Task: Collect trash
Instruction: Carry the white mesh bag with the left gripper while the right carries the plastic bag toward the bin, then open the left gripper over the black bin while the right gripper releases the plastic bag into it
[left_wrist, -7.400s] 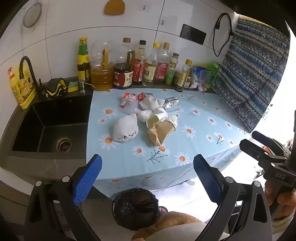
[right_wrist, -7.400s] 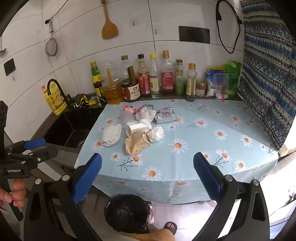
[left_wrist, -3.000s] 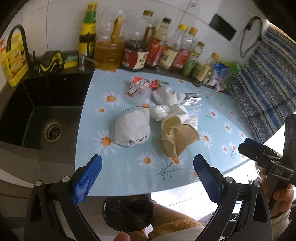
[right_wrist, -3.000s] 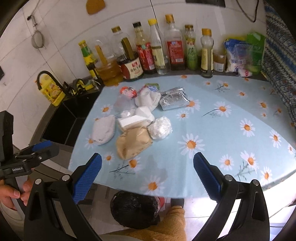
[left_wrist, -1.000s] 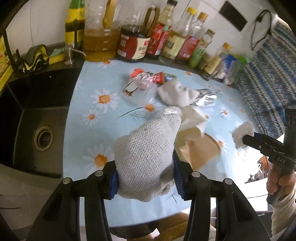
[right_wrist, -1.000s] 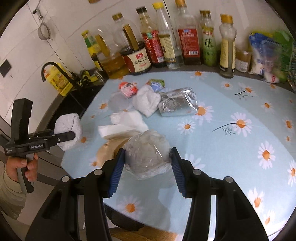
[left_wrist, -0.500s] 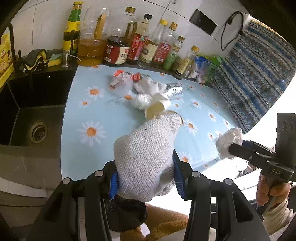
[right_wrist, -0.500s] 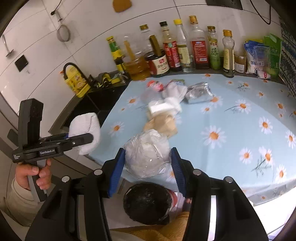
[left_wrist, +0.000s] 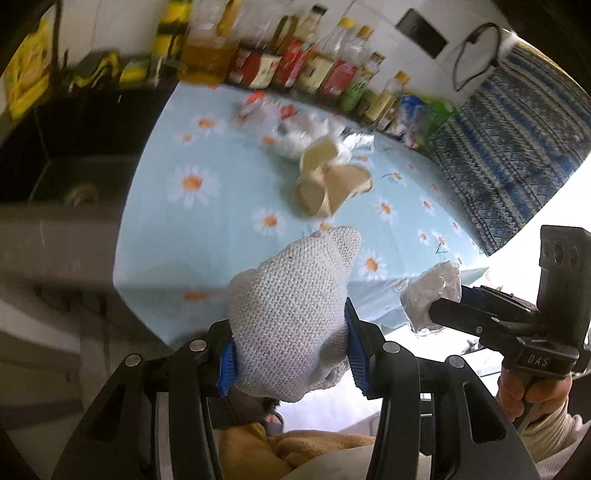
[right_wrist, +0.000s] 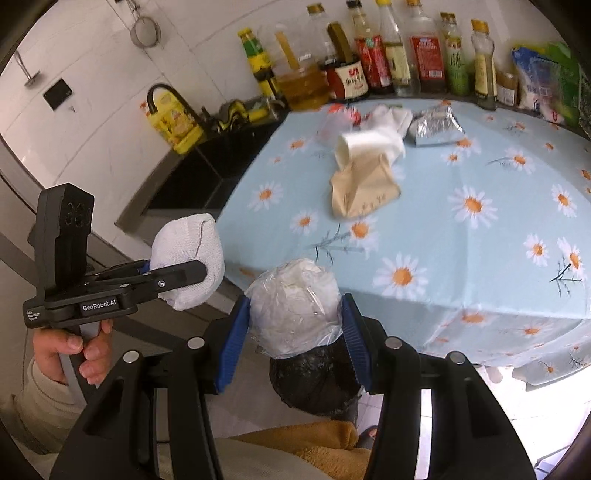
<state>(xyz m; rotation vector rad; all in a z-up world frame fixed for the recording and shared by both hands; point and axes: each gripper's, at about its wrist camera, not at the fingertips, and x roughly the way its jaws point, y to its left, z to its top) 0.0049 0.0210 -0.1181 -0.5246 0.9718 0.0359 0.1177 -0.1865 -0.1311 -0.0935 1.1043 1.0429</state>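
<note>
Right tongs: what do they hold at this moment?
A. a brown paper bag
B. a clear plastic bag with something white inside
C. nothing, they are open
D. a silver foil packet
B: the right tongs are shut on the clear plastic bag, while the brown paper bag and the silver foil packet lie on the table.

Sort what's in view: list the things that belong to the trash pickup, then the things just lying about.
Job:
- knitted wad in left gripper
- plastic-wrapped wad in right gripper
- brown paper bag
- foil packet
- black bin bag

Lying about:
- sauce bottles
- sink
- daisy tablecloth
</note>
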